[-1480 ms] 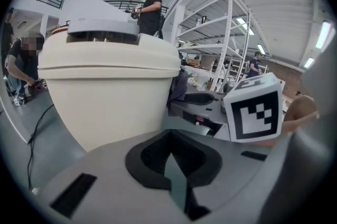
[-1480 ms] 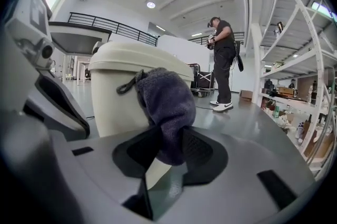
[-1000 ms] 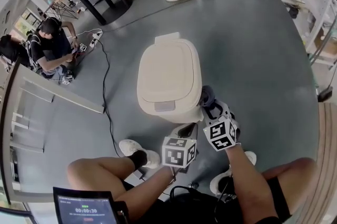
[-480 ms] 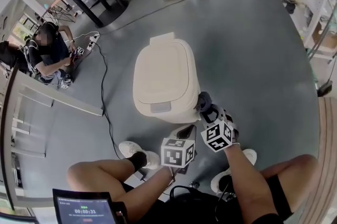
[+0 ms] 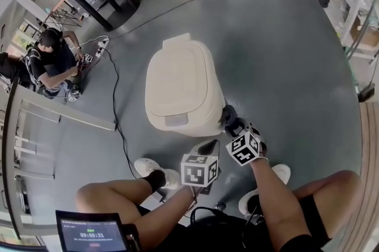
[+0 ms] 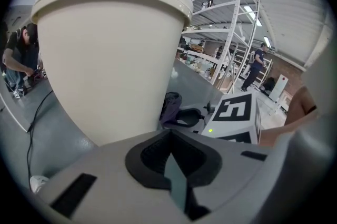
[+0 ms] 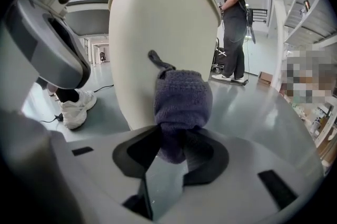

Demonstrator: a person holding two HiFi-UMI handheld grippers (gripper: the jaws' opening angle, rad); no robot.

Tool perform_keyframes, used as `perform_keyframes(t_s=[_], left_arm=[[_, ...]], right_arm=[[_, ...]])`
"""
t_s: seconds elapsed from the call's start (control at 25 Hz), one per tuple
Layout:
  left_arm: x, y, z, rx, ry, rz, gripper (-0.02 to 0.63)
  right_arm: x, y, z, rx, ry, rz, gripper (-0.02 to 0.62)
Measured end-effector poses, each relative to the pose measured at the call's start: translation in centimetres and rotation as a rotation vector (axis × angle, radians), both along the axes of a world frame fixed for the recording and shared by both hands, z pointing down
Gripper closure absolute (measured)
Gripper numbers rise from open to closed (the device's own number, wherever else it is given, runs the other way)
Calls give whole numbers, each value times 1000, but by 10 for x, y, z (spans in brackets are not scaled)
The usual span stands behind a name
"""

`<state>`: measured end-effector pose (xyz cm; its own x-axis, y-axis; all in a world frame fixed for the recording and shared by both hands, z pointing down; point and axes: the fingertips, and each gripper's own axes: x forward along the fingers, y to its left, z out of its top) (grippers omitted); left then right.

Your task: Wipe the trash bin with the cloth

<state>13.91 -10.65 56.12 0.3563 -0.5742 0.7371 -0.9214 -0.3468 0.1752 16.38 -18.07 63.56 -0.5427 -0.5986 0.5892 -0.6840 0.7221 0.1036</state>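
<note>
**On the gray floor, the cloth sits at the bin's side**

Far off at 9 o'clock in the head view, a person (image 5: 53, 58) sits on the floor (image 5: 284, 67). A black cord (image 5: 115, 104) runs down from there.

Next comes the trash bin (image 5: 180, 85), right in the middle. It is cream colored and stands straight up, with its lid (image 5: 176, 67) down. It is tall, so its long way goes from floor to lid.

Just under the bin, at about 6 o'clock from it, are the left tongs (image 5: 208, 145). In the left gripper view they are pressed together with nothing in them. The bin's wall fills the 11 o'clock part of that view. I cannot tell if these tongs touch it.

A bit more to the right are the right tongs (image 5: 238, 126). They are squeezed on a purple cloth (image 5: 230, 114). In the right gripper view the cloth bulges out of the tongs. It looks pushed against the bin's wall at 12 o'clock, low down near the floor.

So the right hand is the one doing the work. I think it is wiping the side wall at the bin's 5 o'clock. The bin lies straight ahead of the cloth, and most of the wall is above it. The next rub likely needs to go up toward the lid.
</note>
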Motion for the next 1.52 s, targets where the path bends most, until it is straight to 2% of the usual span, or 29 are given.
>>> perform_keyframes(t_s=[0.2, 0.48, 0.64, 0.92, 1.0, 1.12, 1.2, 1.32, 1.52], left_arm=[[8, 0, -8, -3, 31, 21, 607], [4, 0, 8, -30, 7, 20, 607], [5, -1, 6, -34, 4, 18, 607], [8, -1, 16, -36, -3, 29, 607], [9, -1, 15, -34, -4, 33, 607], [11, 0, 13, -30, -3, 37, 607], [10, 0, 12, -26, -2, 34, 607], [9, 0, 8, -15, -5, 27, 607], [8, -3, -3, 2, -5, 16, 607]], right_arm=[[-6, -2, 10, -43, -18, 7, 480], [-7, -5, 26, -117, -36, 16, 480], [-5, -5, 30, -164, -91, 53, 480], [9, -14, 29, -227, -292, 187, 485], [15, -18, 23, -257, -391, 246, 486], [26, -29, 8, -308, -594, 339, 488], [31, -36, -6, -315, -694, 367, 488], [33, -47, -32, -293, -753, 336, 488], [33, -64, -91, -238, -797, 206, 488]])
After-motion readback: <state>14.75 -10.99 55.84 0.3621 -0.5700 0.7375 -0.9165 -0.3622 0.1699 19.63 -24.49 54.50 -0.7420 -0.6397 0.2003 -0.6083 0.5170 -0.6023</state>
